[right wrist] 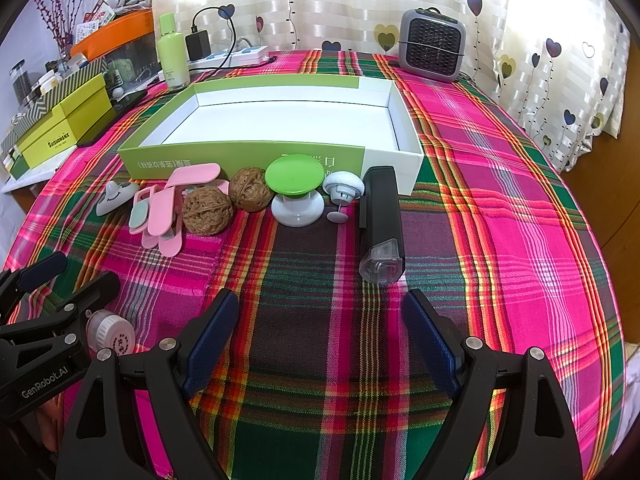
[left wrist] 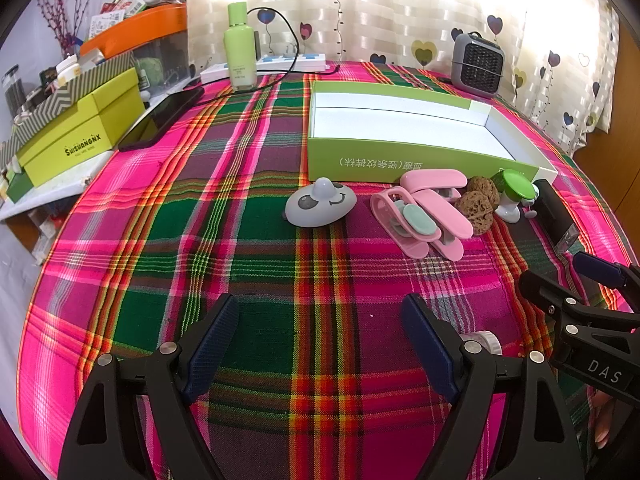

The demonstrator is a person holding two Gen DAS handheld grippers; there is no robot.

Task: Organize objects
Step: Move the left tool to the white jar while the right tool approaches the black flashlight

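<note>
Plaid cloth [left wrist: 256,264] in pink, green and red covers the table under both grippers. The left gripper [left wrist: 320,344] hangs above bare cloth with its jaws spread wide and nothing between them; the right gripper [right wrist: 320,340] is the same, wide apart and empty.

Ahead of the left fingers [left wrist: 212,344], a little to their left, lies a grey panda [left wrist: 320,206]. Straight ahead and slightly to their right sit pink clips [left wrist: 424,216], piled on each other, then two walnuts [left wrist: 478,210] touching the clips, then a green-topped knob [left wrist: 514,194]. Behind that row stands the open green-and-white box [left wrist: 400,160], empty inside. A small white cap [left wrist: 484,340] lies just beside the left gripper's right finger.

Ahead of the right fingers [right wrist: 432,344], just off the tip of its right finger, lies a black device [right wrist: 380,220] with a clear end facing the gripper; its far end reaches the box [right wrist: 392,160]. Further ahead and to the left of these fingers are a white pin [right wrist: 340,196], the knob [right wrist: 294,188], the walnuts [right wrist: 208,210], the clips [right wrist: 164,216] and the panda [right wrist: 114,196], all in front of the box wall. The cap [right wrist: 112,332] sits to the left of the right gripper's left finger, between the two grippers.
</note>
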